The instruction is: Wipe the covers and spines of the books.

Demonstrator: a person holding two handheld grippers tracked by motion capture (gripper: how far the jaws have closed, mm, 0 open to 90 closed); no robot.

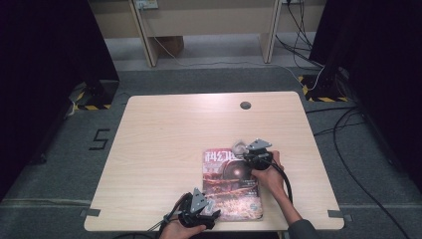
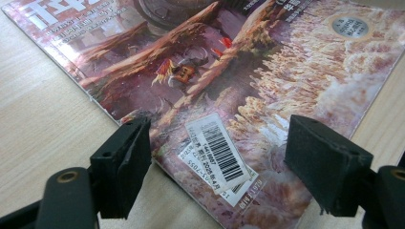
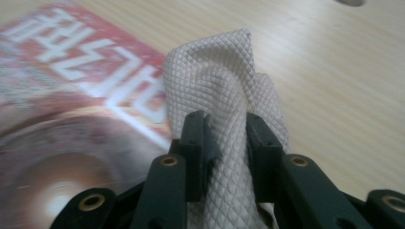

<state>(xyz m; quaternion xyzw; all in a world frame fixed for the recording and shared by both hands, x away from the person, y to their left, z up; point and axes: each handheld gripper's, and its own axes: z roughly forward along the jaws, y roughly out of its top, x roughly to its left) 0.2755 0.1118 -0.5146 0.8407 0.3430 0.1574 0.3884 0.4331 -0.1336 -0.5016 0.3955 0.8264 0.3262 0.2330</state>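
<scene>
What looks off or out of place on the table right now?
Little stands out. The magazine lies skewed to the table edge, its near corner at the front rim. A barcode sticker sits crooked over another label. The cloth is bunched in the right gripper. No spill or damage shows.

right gripper (image 1: 245,150): on magazine (image 1: 230,184) top | left gripper (image 1: 213,215): bottom edge

Tbl (image 1: 164,149) w/ cable hole (image 1: 245,105); floor "5" (image 1: 100,139).
</scene>
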